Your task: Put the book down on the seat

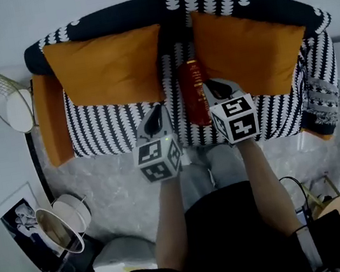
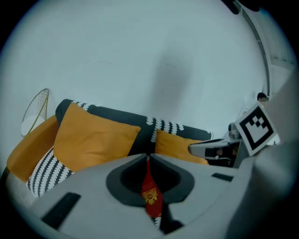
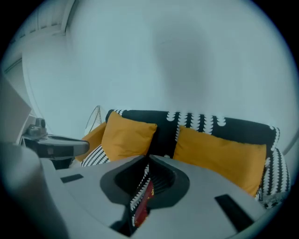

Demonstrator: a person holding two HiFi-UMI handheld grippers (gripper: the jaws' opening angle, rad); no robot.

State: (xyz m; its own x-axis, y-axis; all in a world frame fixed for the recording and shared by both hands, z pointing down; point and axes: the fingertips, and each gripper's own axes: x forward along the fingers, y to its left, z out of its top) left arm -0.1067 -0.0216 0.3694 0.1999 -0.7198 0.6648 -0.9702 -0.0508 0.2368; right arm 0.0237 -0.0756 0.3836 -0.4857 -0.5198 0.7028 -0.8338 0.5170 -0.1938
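I look down from the head camera at a black-and-white patterned sofa (image 1: 110, 128) with two orange cushions, one at the left (image 1: 110, 66) and one at the right (image 1: 247, 49), leaning on its back. The red book (image 1: 194, 92) lies flat on the seat, its long side running from the front edge towards the backrest, in the gap between the two cushions.

My left gripper (image 1: 154, 120) hangs over the front of the seat, left of the book and apart from it. In the left gripper view its jaws are brought together, tips touching, with nothing gripped; only a thin slit remains, and the book (image 2: 151, 196) shows through it, lying beyond.

My right gripper (image 1: 216, 85) is just beside the book's right edge. In the right gripper view its jaws are also closed to a narrow slit with the tips meeting. They clamp nothing. The sofa pattern and a strip of the book (image 3: 144, 203) show through the slit.
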